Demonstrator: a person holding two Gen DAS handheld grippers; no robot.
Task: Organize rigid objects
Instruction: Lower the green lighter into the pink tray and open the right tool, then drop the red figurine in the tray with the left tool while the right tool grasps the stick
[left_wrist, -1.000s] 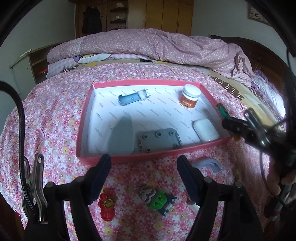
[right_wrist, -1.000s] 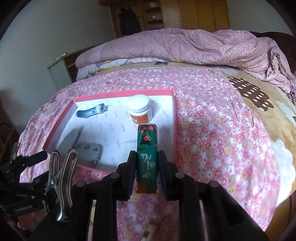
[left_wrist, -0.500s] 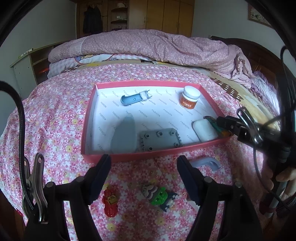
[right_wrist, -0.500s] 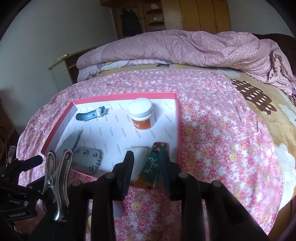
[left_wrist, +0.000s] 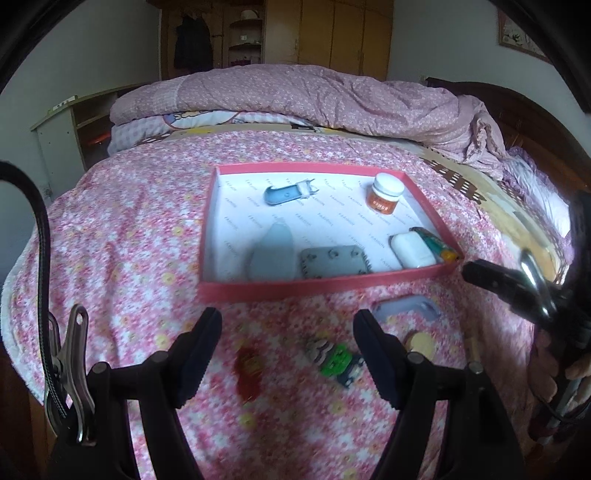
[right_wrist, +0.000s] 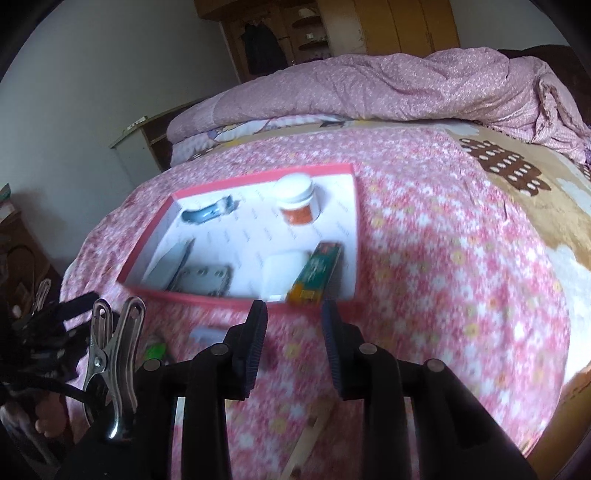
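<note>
The only writing I can actually read is "FASHION" printed over and over on the white liner of the red-rimmed tray (left_wrist: 317, 286), which sits flat on the bed (left_wrist: 122, 229) with its pink flowery cover. The orange jar (left_wrist: 384, 192) with the white lid has a label, but it's too blurry to read, same for the characters on the green lighter (right_wrist: 317, 271). That lighter lies flat inside the tray at about 4 o'clock, right next to a white case (left_wrist: 412, 249), with a grey studded plate (left_wrist: 334, 260) at 6 and a blue clip thing (left_wrist: 290, 192) up at 11. The right claw (right_wrist: 293, 341) hangs just outside the near rim with its jaws a little way apart and nothing between them; they've just been opening and the lighter is clear of them. The left claw (left_wrist: 286, 350) is spread wide and has hold of nothing, hovering over a red toy (left_wrist: 249, 371) and a green toy (left_wrist: 334, 360) still out on the bedspread, with a grey-blue piece (left_wrist: 406, 308) at 2 o'clock from them. Room-wise: a rumpled pink quilt (left_wrist: 314, 99) piled at 12, wooden wardrobes (left_wrist: 332, 33) behind it, a small shelf unit (left_wrist: 62, 133) off at 10, and a dark headboard (left_wrist: 517, 110) at 2.
</note>
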